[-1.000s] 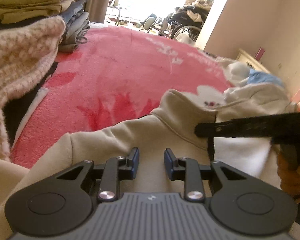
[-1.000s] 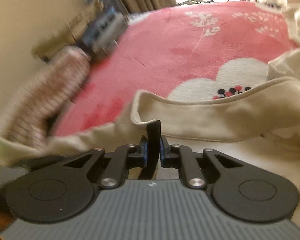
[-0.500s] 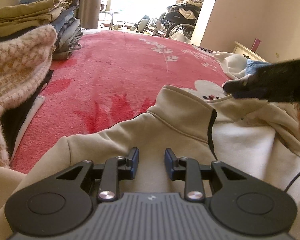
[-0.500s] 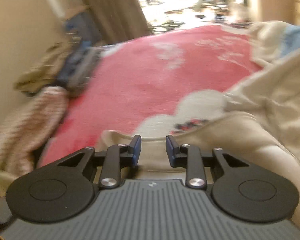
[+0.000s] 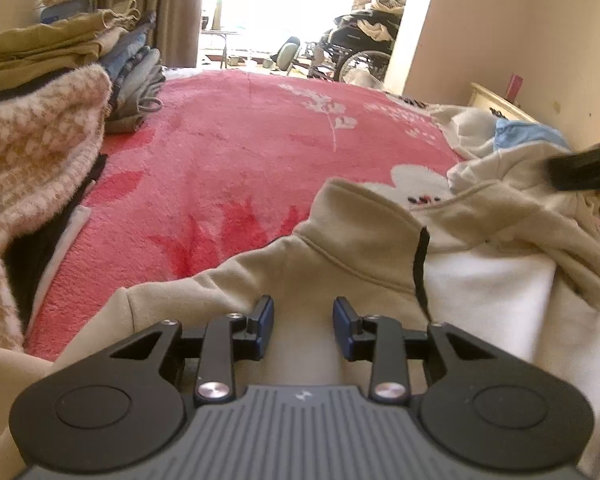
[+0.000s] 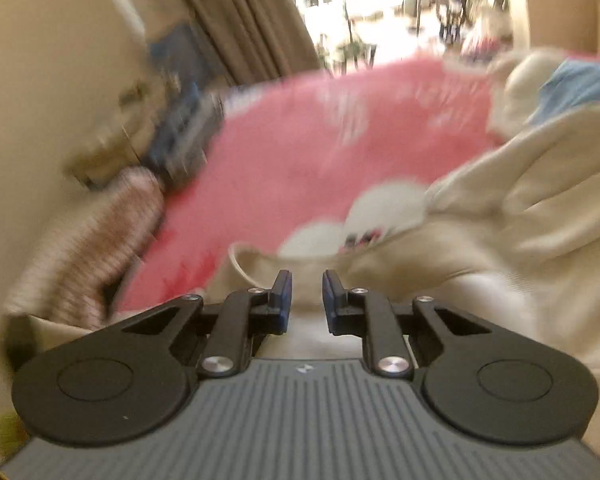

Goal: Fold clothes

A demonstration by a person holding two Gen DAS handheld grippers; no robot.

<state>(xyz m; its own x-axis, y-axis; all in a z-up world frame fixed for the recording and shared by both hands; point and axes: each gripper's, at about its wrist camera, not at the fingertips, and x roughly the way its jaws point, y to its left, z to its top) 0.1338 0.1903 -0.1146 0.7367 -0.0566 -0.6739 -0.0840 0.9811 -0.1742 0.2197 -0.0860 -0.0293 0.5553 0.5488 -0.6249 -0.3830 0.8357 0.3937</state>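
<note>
A beige sweatshirt (image 5: 340, 252) with a stand-up collar and a black zip edge (image 5: 420, 264) lies on the pink blanket (image 5: 240, 152), its white lining turned out at the right. My left gripper (image 5: 303, 308) hovers low over the shoulder near the collar. Its jaws are opening and nothing is between the pads. In the blurred right wrist view, my right gripper (image 6: 306, 284) is above the collar (image 6: 252, 264). Its jaws are closing with a clear gap, and only cloth shows below. A dark finger of it reaches in at the right edge (image 5: 580, 170) of the left wrist view.
A fuzzy pink-and-beige checked garment (image 5: 40, 152) lies heaped at the left. A stack of folded clothes (image 5: 80, 52) stands behind it. White and blue cloth (image 5: 524, 136) is piled at the right. A wheelchair (image 5: 360, 48) stands beyond the bed's far edge.
My right gripper let go of the black zip edge, opened, and moved up and to the right away from the collar. The left gripper stayed put, its jaws a little wider.
</note>
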